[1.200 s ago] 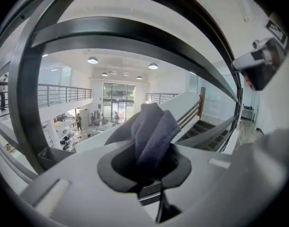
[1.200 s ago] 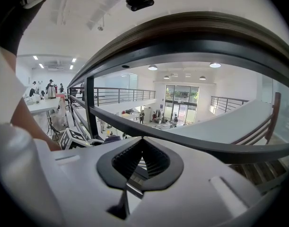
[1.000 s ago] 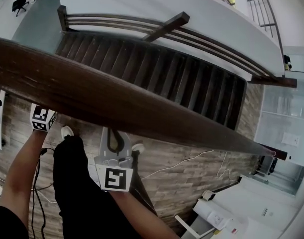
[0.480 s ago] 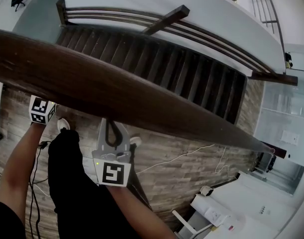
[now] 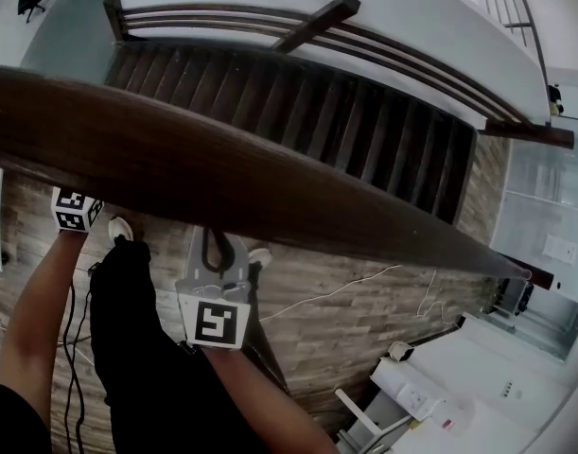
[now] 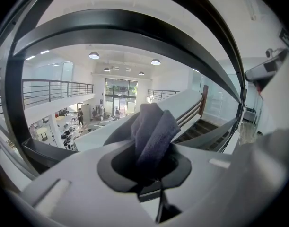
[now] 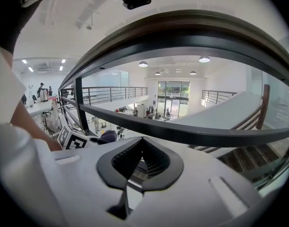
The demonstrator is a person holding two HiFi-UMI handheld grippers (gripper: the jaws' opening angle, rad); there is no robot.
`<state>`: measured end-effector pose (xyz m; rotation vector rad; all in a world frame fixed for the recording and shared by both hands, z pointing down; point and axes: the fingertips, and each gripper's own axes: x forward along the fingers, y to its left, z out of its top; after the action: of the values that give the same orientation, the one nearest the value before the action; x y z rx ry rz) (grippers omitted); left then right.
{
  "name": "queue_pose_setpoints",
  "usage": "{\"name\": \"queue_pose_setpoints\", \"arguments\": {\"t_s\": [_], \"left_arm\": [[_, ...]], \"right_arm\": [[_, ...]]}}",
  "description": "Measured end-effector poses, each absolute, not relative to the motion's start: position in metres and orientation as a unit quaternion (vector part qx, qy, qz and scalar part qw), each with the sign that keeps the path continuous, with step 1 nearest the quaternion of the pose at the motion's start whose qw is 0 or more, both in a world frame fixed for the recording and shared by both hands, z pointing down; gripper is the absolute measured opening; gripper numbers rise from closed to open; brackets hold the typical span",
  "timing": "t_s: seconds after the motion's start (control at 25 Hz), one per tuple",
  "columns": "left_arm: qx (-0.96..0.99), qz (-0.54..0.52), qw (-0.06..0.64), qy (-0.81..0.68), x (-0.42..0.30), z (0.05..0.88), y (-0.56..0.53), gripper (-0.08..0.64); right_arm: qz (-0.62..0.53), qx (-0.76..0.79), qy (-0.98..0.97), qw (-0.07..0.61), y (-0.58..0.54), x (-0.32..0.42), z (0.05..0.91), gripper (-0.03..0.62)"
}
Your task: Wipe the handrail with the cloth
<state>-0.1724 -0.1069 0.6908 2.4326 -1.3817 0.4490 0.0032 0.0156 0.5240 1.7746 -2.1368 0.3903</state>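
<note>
The dark wooden handrail (image 5: 270, 183) crosses the head view from the left edge down to the lower right. My left gripper (image 5: 76, 211) sits just under it at the left; only its marker cube shows there. In the left gripper view that gripper (image 6: 151, 148) is shut on a folded grey-purple cloth (image 6: 153, 129), which sticks up toward the handrail (image 6: 135, 25) overhead. My right gripper (image 5: 216, 253) reaches under the rail near the middle. Its jaws are shut and hold nothing (image 7: 142, 141). The cloth (image 7: 108, 136) and the left cube (image 7: 73, 138) show at its left.
Beyond the rail a dark staircase (image 5: 298, 112) drops to a lower floor. A thinner metal bar (image 7: 182, 134) runs below the handrail. The person's black trousers (image 5: 137, 348) and a white cable (image 5: 336, 291) on the wood floor lie below.
Both grippers stay just under the rail, shifted only slightly in the view. The left cube has edged up and left; the right gripper holds its place.
</note>
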Motion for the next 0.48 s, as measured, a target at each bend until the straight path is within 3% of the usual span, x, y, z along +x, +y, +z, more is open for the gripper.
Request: {"name": "queue_pose_setpoints", "arguments": {"t_s": [0.48], "left_arm": [[0.862, 0.153, 0.152, -0.459, -0.128, 0.69, -0.1, 0.052]], "right_arm": [[0.144, 0.644, -0.733, 0.164, 0.021, 0.04, 0.515, 0.002]]}}
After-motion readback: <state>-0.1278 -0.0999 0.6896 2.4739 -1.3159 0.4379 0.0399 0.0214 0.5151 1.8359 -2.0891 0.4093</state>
